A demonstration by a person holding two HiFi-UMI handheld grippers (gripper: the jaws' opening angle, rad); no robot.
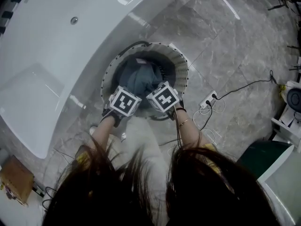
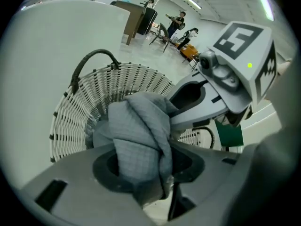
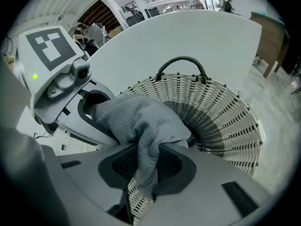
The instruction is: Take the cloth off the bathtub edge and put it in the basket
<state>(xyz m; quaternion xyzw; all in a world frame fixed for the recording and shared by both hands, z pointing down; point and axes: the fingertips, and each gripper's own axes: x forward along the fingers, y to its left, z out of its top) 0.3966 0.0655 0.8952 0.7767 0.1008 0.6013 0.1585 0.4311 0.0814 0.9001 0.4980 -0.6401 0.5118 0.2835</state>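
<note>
Cloth of grey gridded fabric (image 1: 141, 81), pinched by both the left gripper (image 2: 146, 171) and right gripper (image 3: 143, 168), bunches at twelve o'clock from them, over the mouth of the round white wicker basket (image 1: 182, 62).

A large open hall with a mock bathroom: white bathtub (image 1: 56, 46), marble floor (image 1: 230, 55), power strip (image 1: 209, 100).

Grey marble floor (image 1: 225, 55) gleamed, streaked with reflected ceiling light. A white power strip (image 1: 210, 99) lay on it, a black cable (image 1: 244, 84) trailing right. A cardboard box (image 1: 16, 178) sat lower left. Far off, a wooden cabinet (image 2: 133, 20) stood under strip lights (image 2: 188, 0).
</note>
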